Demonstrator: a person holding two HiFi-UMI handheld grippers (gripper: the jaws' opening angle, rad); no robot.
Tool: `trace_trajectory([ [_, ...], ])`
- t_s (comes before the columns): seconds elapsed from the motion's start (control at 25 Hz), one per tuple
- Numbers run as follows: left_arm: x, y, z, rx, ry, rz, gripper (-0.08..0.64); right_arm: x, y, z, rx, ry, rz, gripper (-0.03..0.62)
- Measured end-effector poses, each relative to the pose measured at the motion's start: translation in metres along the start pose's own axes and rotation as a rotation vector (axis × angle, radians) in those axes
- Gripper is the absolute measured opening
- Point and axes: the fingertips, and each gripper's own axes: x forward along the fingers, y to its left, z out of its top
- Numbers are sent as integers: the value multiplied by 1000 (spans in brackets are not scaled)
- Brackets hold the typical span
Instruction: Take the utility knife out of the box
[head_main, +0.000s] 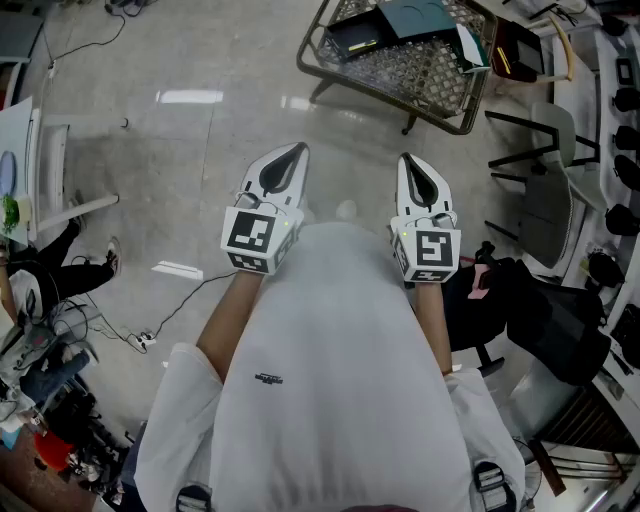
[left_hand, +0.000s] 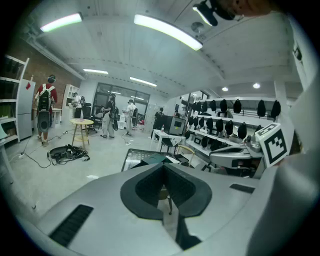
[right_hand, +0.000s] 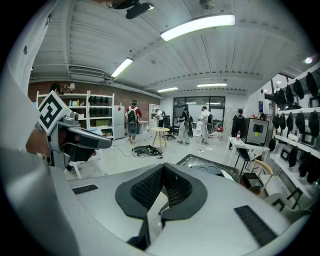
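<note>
My left gripper (head_main: 296, 150) and right gripper (head_main: 409, 159) are held side by side at chest height, both shut with nothing between the jaws. They point forward over bare floor, well short of the wire-mesh table (head_main: 425, 75). On that table lie a dark teal box (head_main: 415, 15) and a black flat box (head_main: 355, 35). No utility knife shows in any view. The left gripper view has its own jaws (left_hand: 162, 165) closed, with the table (left_hand: 131, 161) beyond them. The right gripper view shows closed jaws (right_hand: 163, 165) and the table (right_hand: 200, 162) ahead.
A black office chair (head_main: 545, 315) stands close on the right. Cables (head_main: 140, 340) trail over the floor at the left, beside a white desk (head_main: 50, 170). Several people stand far off near a small round table (left_hand: 81, 121). Shelves with dark gear line the right wall (left_hand: 225, 107).
</note>
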Motion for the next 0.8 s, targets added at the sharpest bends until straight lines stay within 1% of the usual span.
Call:
trace_trajectory([
  [0.12,1,-31,8,2,-6,-1,2,-10,-20,0,28,-13,15,-2],
  [0.2,2,-46,8,-5,-8,-2,2,-17,-31,0,27,-26,18,-2],
  [0.28,2,-58,6,-9,-6,5,2,-26,-37,0,33,-43,19,-2],
  [0.44,0,-73,4,9,-5,22,2,-41,-43,0,77,-111,28,0],
  [0.68,6,-100,-5,28,16,32,2,-58,-54,-8,72,-133,52,0],
  [0.8,8,-122,-16,34,34,33,2,-68,-63,-26,99,-117,74,0],
])
